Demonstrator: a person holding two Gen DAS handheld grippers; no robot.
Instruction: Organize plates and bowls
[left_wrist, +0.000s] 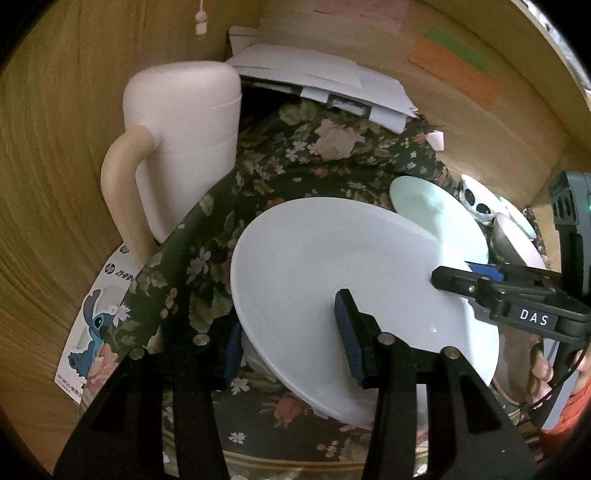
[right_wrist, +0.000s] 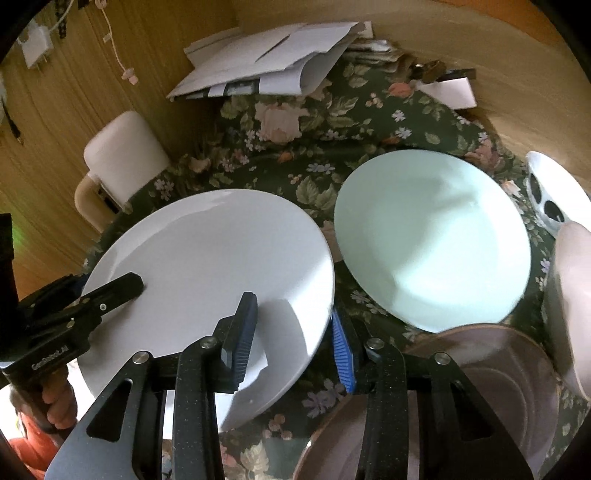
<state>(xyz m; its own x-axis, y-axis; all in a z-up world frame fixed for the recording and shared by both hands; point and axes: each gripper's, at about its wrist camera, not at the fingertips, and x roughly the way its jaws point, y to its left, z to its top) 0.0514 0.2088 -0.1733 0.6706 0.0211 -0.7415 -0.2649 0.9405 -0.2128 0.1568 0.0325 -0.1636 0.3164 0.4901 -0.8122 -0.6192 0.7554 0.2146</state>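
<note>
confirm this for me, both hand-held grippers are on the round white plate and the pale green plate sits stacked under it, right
Not quite. Both the left hand-held gripper and the right hand-held gripper straddle the rim of the round white plate, but the round pale green plate lies beside it on the floral tablecloth, as the right wrist view shows.

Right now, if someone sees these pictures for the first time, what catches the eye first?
The large white plate in the middle, tilted above the floral tablecloth, with the left hand-held gripper and the right hand-held gripper each straddling its rim. To its right lies a pale green plate; at far left stands a white jug.
</note>
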